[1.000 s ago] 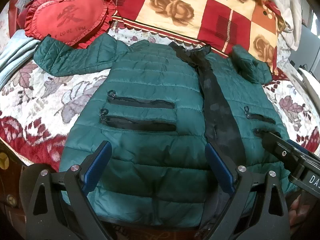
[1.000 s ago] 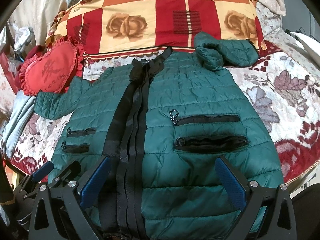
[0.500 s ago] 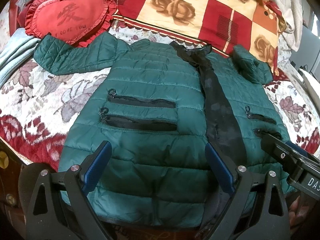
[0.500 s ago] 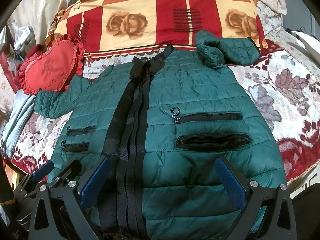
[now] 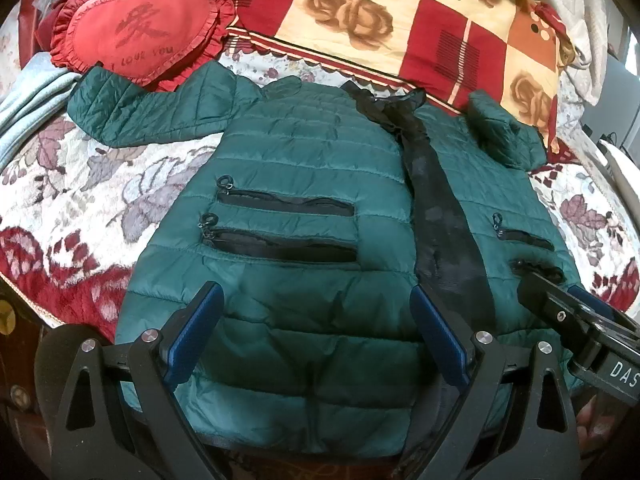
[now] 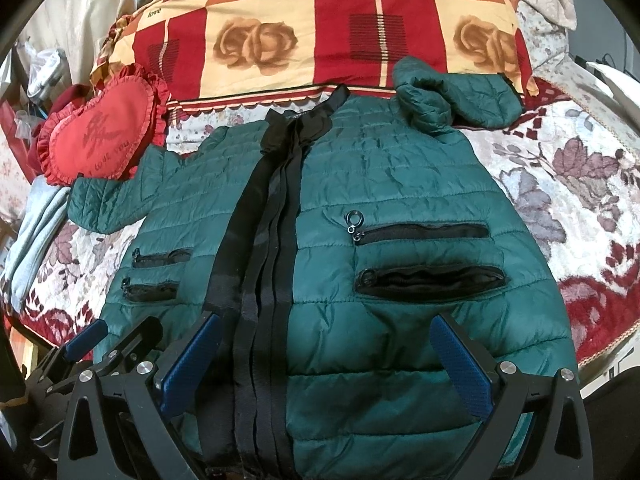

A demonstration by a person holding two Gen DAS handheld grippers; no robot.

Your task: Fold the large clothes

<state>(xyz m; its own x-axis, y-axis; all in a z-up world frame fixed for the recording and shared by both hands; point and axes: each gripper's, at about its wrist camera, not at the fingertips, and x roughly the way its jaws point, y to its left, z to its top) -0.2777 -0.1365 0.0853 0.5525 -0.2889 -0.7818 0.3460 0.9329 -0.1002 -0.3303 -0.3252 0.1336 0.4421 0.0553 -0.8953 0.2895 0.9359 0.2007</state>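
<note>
At the bottom of the left wrist view, the left gripper hangs over the lower hem of a green jacket, its jaws spread wide with nothing between them. At the lower right edge of that view the right gripper pokes in beside it. In the right wrist view the right gripper fills the bottom of the frame, its jaws likewise spread apart and empty above the jacket's hem, and the left gripper shows at the lower left.

The jacket lies flat and front-up on a bed, spread across the middle of both views. A black zipper band runs up its centre from hem to collar. Two black zippered pockets sit one above the other on each front panel. One sleeve stretches out toward the upper left of the left wrist view; the other sleeve is bunched at the shoulder in the upper right of the right wrist view.

Under the jacket is a floral bedspread in white, grey and dark red. Beyond the outstretched sleeve, a red heart-shaped pillow with a frilled edge lies in the upper left, touching the sleeve's cuff. Farthest back, across the top of both views, lies a checked blanket in red and cream with rose prints.
</note>
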